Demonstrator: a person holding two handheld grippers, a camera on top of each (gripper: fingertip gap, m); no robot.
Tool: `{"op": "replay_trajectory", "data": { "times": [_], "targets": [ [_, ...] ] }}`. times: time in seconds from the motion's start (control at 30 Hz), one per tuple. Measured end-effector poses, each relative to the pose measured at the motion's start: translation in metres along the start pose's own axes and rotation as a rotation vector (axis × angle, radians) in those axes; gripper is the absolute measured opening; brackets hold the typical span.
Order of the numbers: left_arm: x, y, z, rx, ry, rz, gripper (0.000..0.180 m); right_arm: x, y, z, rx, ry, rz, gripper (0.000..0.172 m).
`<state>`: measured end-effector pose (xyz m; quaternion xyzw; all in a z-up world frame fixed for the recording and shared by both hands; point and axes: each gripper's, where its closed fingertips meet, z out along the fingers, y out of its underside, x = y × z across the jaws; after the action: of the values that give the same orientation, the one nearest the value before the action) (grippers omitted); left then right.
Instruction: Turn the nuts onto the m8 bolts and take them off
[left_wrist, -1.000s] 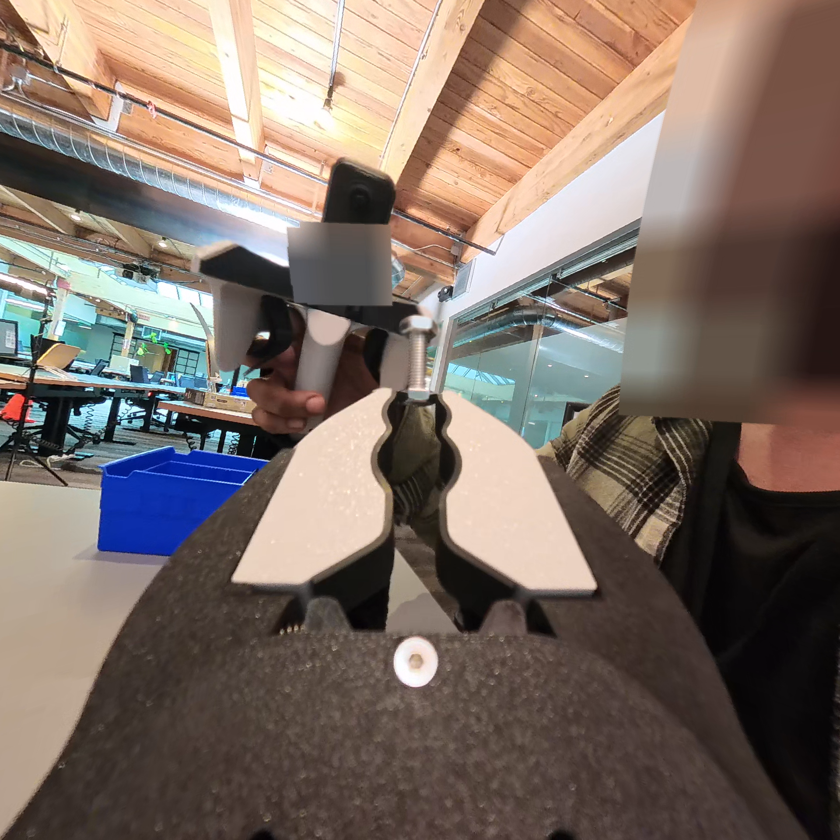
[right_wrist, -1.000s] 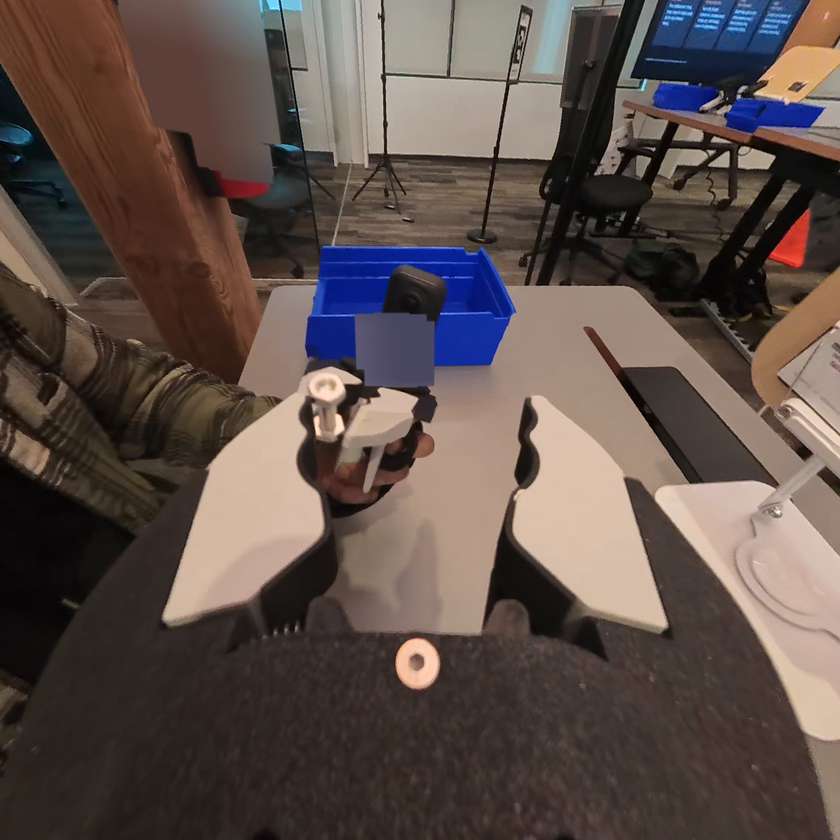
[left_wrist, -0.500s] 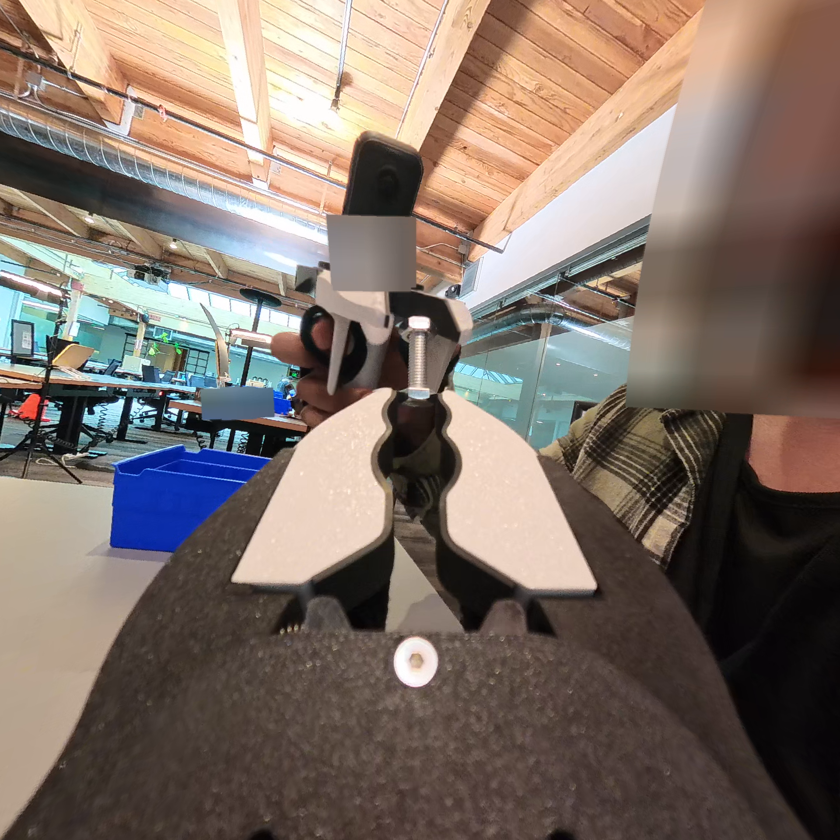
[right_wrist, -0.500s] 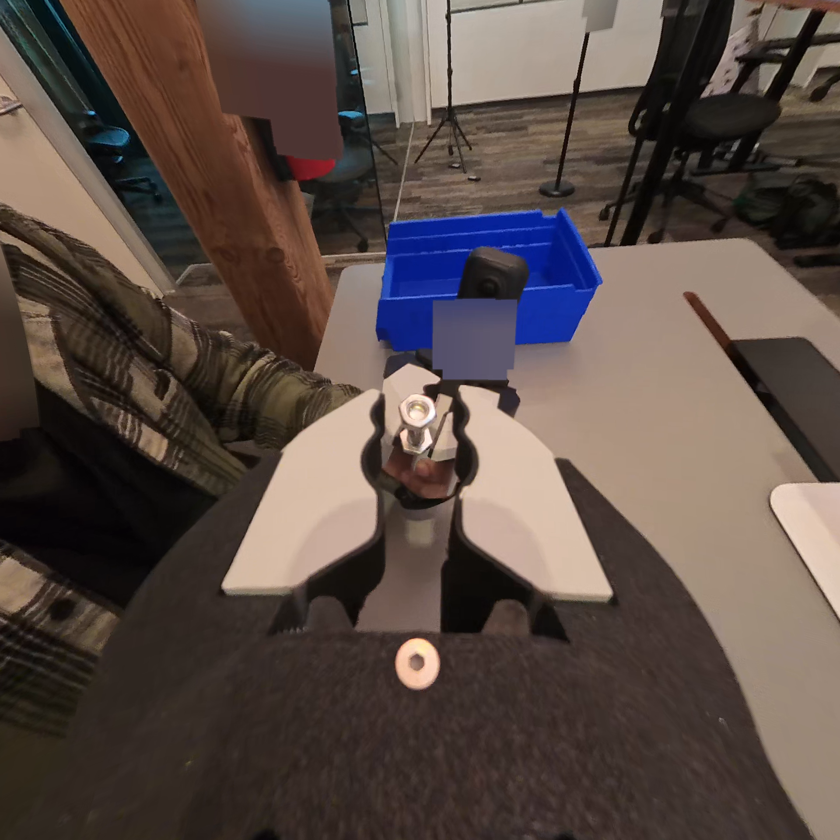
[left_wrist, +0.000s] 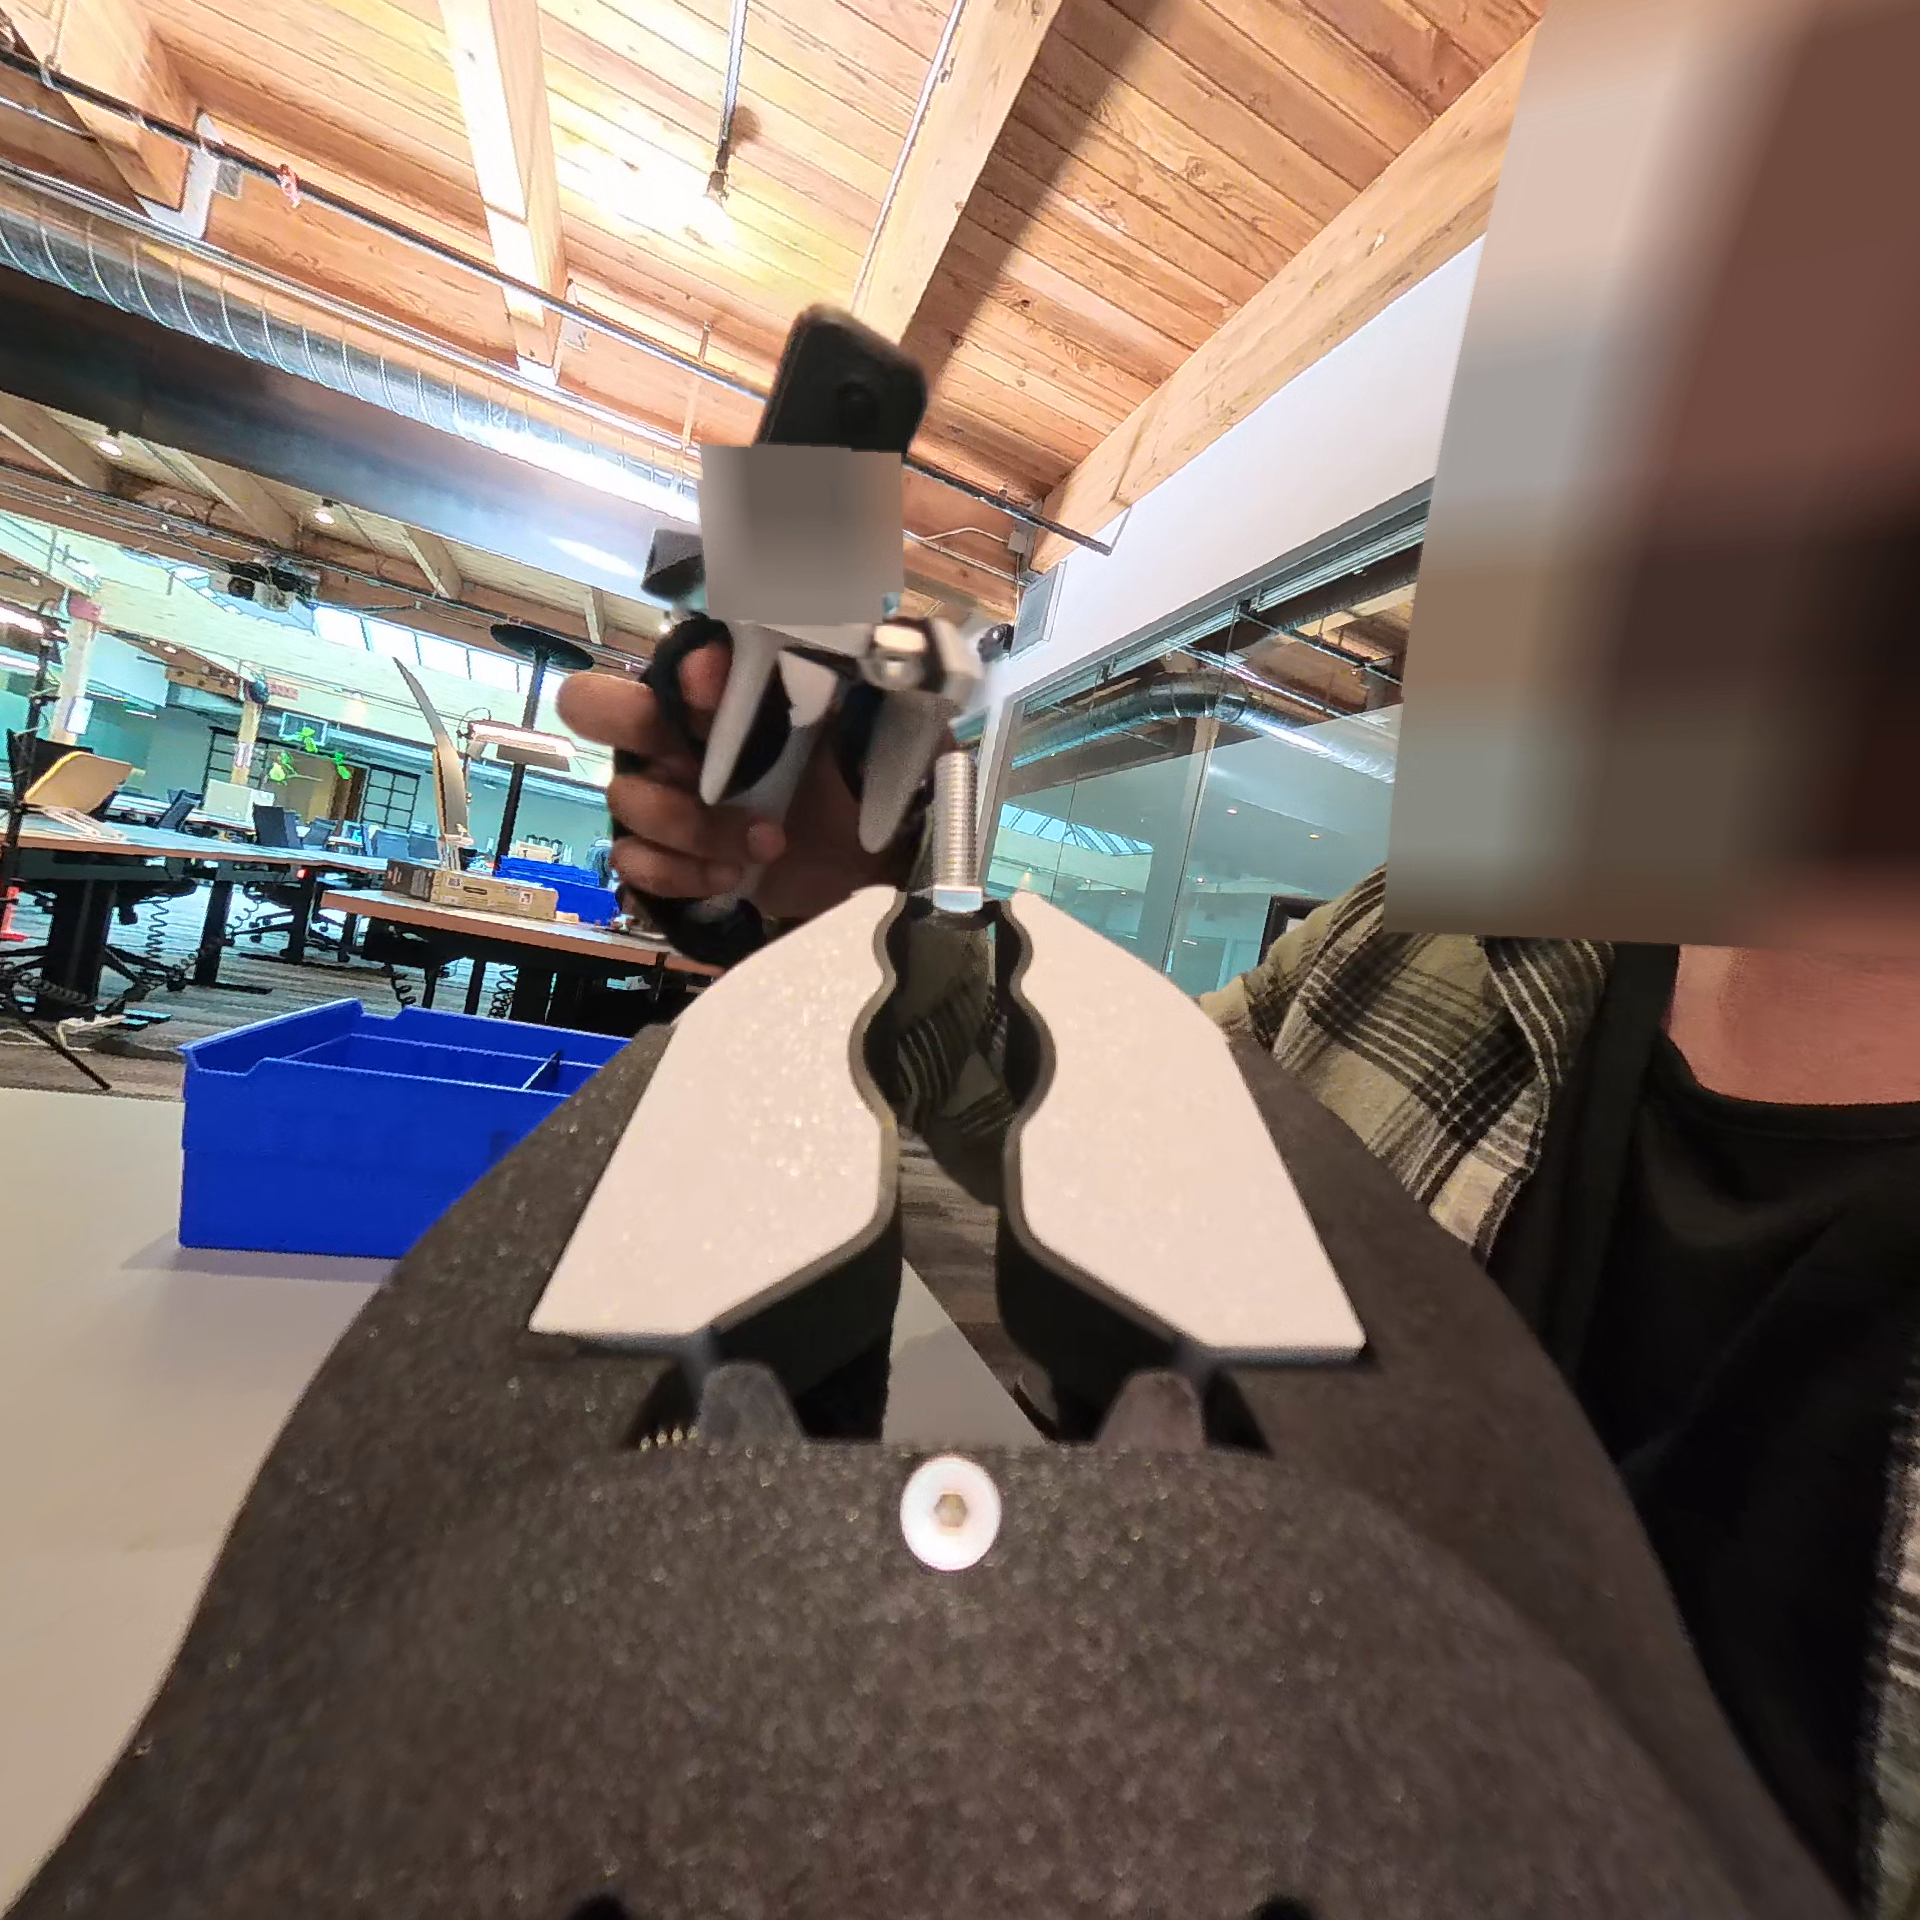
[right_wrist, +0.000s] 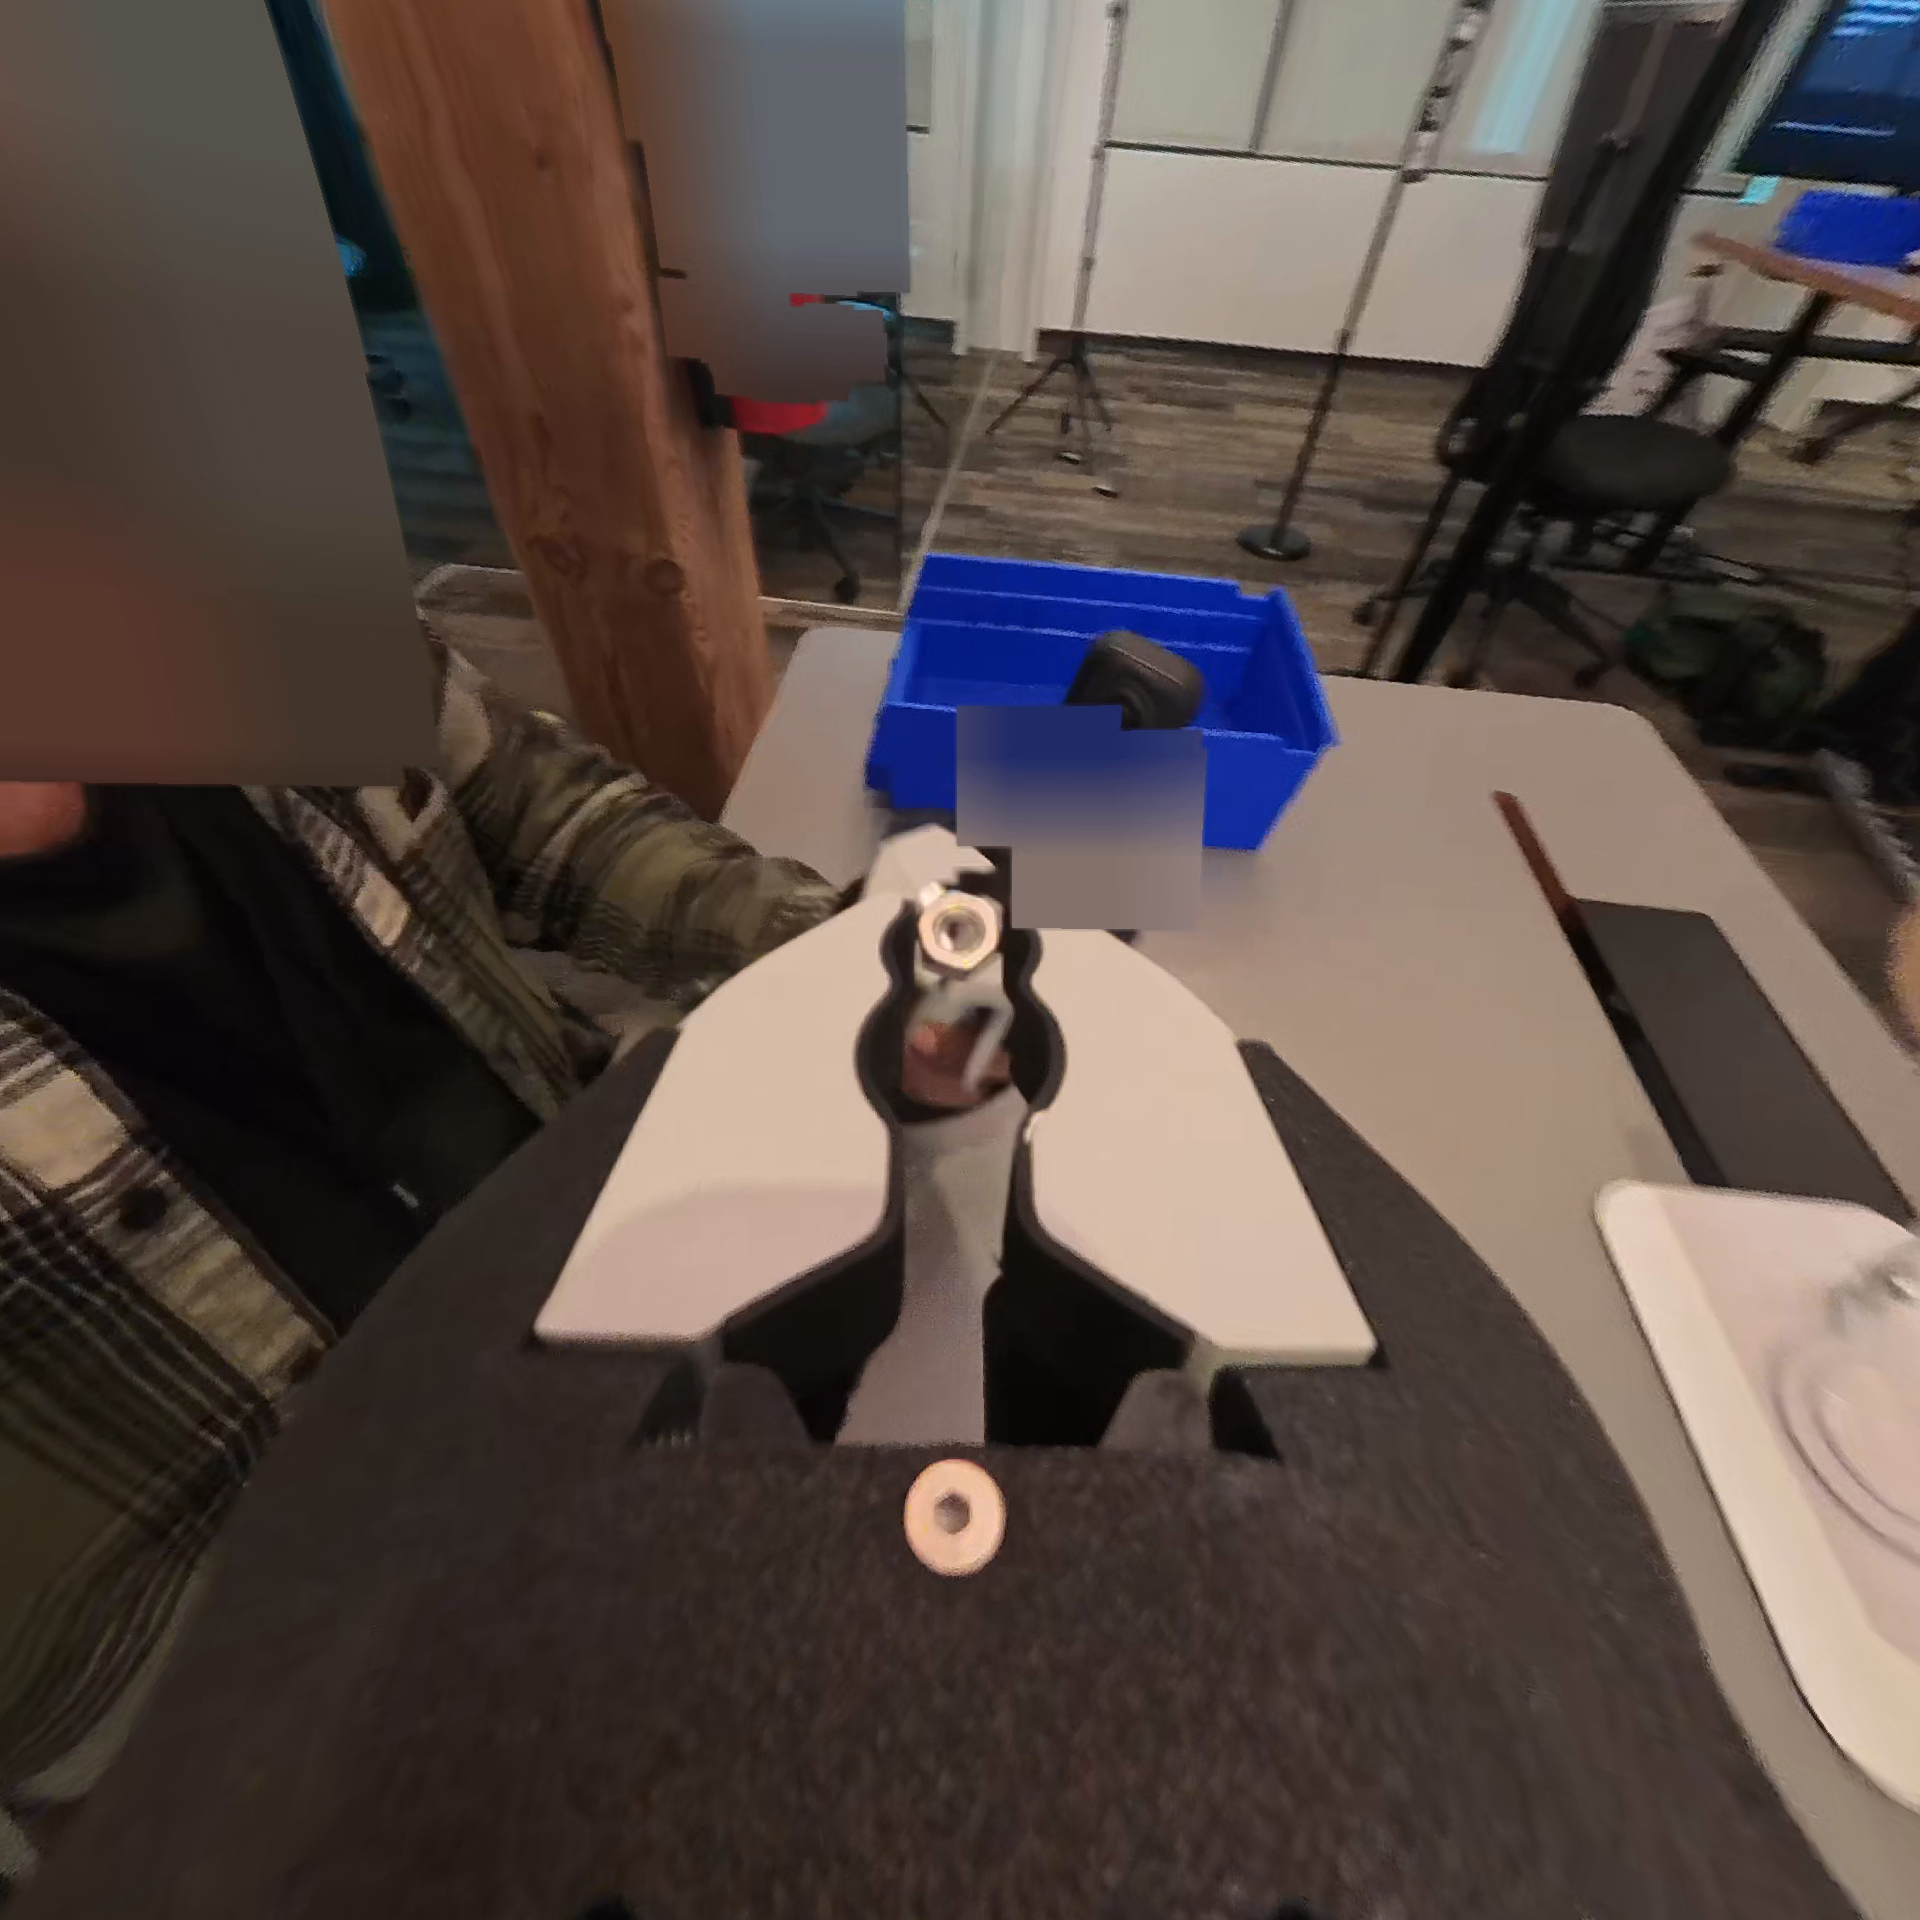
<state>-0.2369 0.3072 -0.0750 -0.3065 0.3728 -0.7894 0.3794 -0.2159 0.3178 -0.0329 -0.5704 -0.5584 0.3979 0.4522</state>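
both grippers were narrowed: left gripper (left_wrist: 954, 906) clamped the head of a silver bolt (left_wrist: 954, 821), right gripper (right_wrist: 954, 940) clamped the nut (right_wrist: 956, 932) at its threaded tip, held above a grey table (right_wrist: 1403, 935) with a blue bin (right_wrist: 1091, 665). left wrist view showed a timber ceiling (left_wrist: 1039, 208); right wrist view a wooden post (right_wrist: 561, 364) and a white tray (right_wrist: 1766, 1351).

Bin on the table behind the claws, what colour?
Solid blue bin; clearest in the right wrist view.
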Motion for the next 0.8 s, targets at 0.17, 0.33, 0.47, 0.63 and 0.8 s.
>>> {"op": "replay_trajectory", "data": {
  "times": [0.17,0.33,0.47,0.63,0.8],
  "targets": [
    [-0.002,0.003,0.0,-0.021,-0.021,0.006,0.015,0.024,0.048,-0.104,-0.164,0.337,0.141,0.015],
    [-0.005,0.009,0.002,-0.049,-0.037,0.009,0.015,0.007,0.162,-0.254,-0.411,0.767,0.474,0.016],
    [-0.01,0.014,0.004,-0.059,-0.052,0.002,0.015,-0.031,0.259,-0.315,-0.52,0.905,0.781,0.016],
    [-0.014,0.021,0.006,-0.081,-0.072,0.008,0.015,-0.057,0.344,-0.331,-0.741,0.931,0.943,0.016],
    [-0.016,0.022,0.005,-0.082,-0.085,0.011,0.015,-0.057,0.341,-0.335,-0.759,0.942,0.931,0.048]
  ]
}}
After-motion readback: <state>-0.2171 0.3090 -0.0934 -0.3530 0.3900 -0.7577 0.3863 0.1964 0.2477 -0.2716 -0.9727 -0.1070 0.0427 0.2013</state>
